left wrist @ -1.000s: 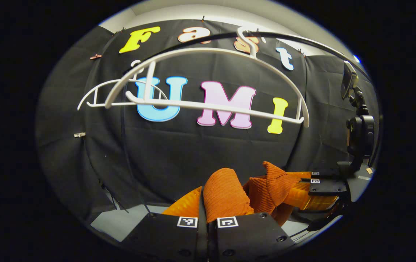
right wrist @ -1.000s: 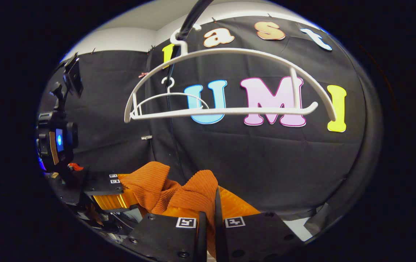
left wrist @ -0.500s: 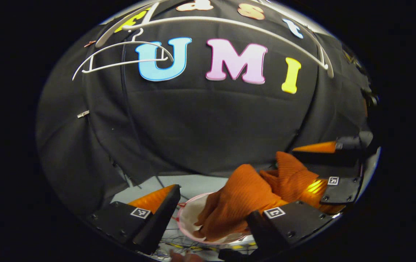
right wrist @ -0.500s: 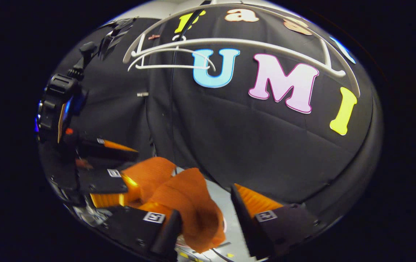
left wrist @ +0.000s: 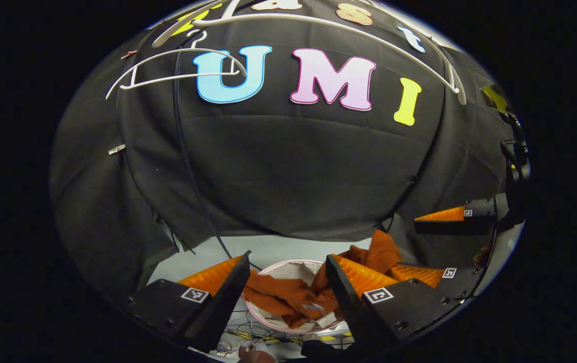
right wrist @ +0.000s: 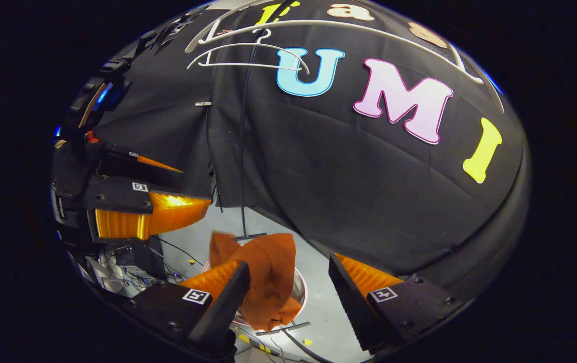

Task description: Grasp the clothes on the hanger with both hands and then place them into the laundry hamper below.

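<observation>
Both jaws released: left gripper point(left wrist: 286, 282) and right gripper point(right wrist: 288, 290) hover over the hamper point(left wrist: 273, 268). Orange garment point(left wrist: 288, 297) sits draped in and over its rim. Soft, light, floppy knit; I'd pinch a bunched fold.

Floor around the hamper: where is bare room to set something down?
Bare grey floor lies right of the hamper, toward the cloth wall. Left of it is crowded with cables. The hamper itself holds the orange garment.

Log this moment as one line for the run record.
left tool: open | right tool: open | orange garment: released, partly in hamper, part draped over rim | hangers: bare
</observation>
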